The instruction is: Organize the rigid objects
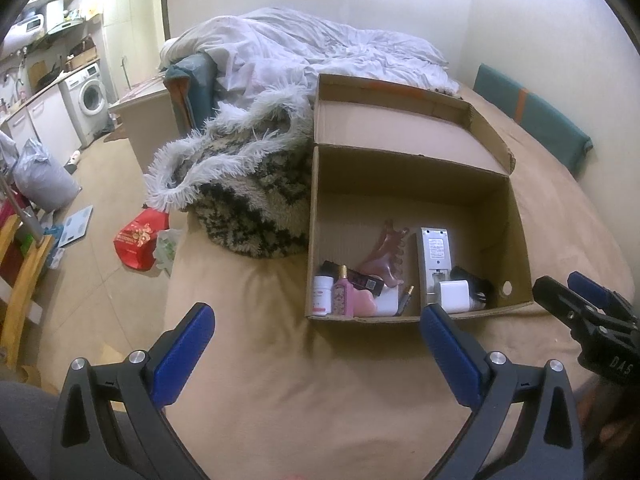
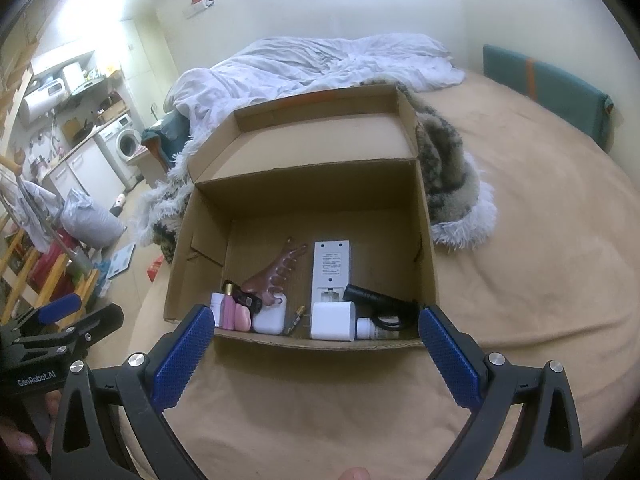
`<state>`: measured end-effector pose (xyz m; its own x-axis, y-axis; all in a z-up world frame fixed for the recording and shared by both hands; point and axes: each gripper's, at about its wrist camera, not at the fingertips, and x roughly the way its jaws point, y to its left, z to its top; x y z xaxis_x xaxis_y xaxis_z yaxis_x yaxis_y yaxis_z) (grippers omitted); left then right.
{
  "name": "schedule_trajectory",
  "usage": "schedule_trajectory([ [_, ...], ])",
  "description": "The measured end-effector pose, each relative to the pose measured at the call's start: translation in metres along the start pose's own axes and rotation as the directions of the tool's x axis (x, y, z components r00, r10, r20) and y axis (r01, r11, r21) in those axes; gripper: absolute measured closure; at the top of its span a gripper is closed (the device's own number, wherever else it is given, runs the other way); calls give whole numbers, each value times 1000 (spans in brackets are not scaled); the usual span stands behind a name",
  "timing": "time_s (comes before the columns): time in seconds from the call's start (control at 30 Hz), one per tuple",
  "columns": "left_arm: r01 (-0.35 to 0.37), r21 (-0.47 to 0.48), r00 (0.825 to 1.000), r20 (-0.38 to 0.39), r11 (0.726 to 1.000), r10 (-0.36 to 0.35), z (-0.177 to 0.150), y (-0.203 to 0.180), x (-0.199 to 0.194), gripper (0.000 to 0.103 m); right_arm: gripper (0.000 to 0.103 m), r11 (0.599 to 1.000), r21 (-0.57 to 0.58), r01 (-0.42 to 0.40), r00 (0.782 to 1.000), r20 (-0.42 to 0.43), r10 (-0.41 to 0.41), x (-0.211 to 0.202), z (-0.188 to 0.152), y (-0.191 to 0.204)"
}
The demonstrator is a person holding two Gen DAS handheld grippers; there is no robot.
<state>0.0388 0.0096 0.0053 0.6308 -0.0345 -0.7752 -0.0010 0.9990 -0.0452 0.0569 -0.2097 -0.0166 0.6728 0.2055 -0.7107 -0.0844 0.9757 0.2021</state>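
Note:
An open cardboard box (image 1: 516,216) (image 2: 426,216) rests on the tan bed. Inside lie a white remote (image 1: 433,252) (image 2: 331,266), a pink hair claw (image 1: 386,250) (image 2: 280,272), a white charger cube (image 1: 453,295) (image 2: 333,320), a pink perfume bottle (image 1: 343,294) (image 2: 230,312), a black flashlight (image 2: 376,298), a small white bottle (image 1: 322,294) (image 2: 374,329) and other small items. My left gripper (image 1: 316,340) (image 2: 76,312) hangs open before the box's near left corner, holding nothing. My right gripper (image 2: 316,340) (image 1: 572,288) is open at the near wall, empty too.
A shaggy patterned blanket (image 1: 240,184) (image 2: 448,168) lies against the box. A white duvet (image 1: 320,48) is heaped behind. A teal cushion (image 1: 532,116) leans on the right wall. The bed edge drops left to a floor with a red bag (image 1: 138,240) and a washing machine (image 1: 90,98).

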Motion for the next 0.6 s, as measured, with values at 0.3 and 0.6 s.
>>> schedule_trajectory([
  [0.3,-2,1,1000,-2,1000,2,0,0,1,1,0,1000,1,2,1000,-1,-2,0,0,0],
  [0.6,4,19,1000,2,1000,-4,-3,-1,-1,1,0,1000,2,2,1000,1,-2,0,0,0],
])
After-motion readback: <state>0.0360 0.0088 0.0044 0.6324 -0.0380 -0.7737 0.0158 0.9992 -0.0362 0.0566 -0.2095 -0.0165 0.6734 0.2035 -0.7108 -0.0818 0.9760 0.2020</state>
